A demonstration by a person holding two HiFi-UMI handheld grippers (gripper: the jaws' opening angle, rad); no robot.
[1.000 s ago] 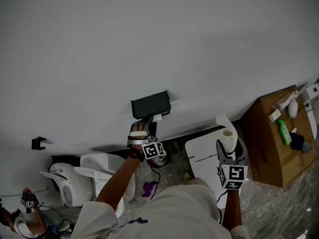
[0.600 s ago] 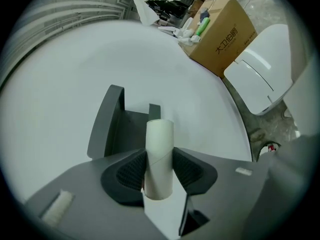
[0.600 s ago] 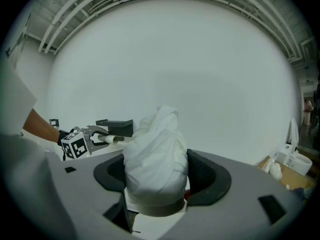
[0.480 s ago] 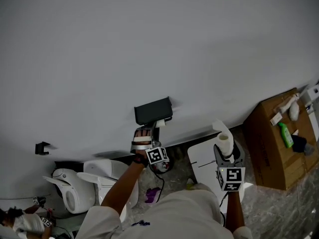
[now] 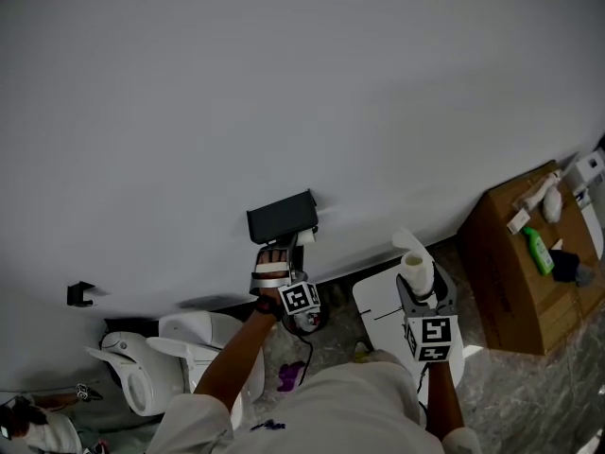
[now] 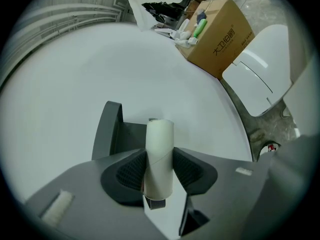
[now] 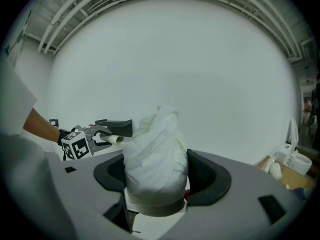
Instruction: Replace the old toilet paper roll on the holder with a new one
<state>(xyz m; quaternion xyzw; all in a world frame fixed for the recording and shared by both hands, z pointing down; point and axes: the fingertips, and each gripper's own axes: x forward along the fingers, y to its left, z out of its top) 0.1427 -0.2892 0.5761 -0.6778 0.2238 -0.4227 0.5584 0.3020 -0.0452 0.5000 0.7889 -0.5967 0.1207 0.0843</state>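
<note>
Little has shifted over the last second: in the head view the left gripper stays just under the dark holder on the white wall, and the right gripper has only edged slightly toward it, holding the new toilet paper roll upright above a white panel. A cardboard box stands on the floor well off to the right. The left gripper view shows both pads pressed against the sides of the old cardboard tube, whose far end reaches the holder's edge; whether it touches is unclear. In the right gripper view the jaws are clamped on the new roll, its loose paper bunched and twisted on top, while the other gripper holds the tube just below the holder at far left.
</note>
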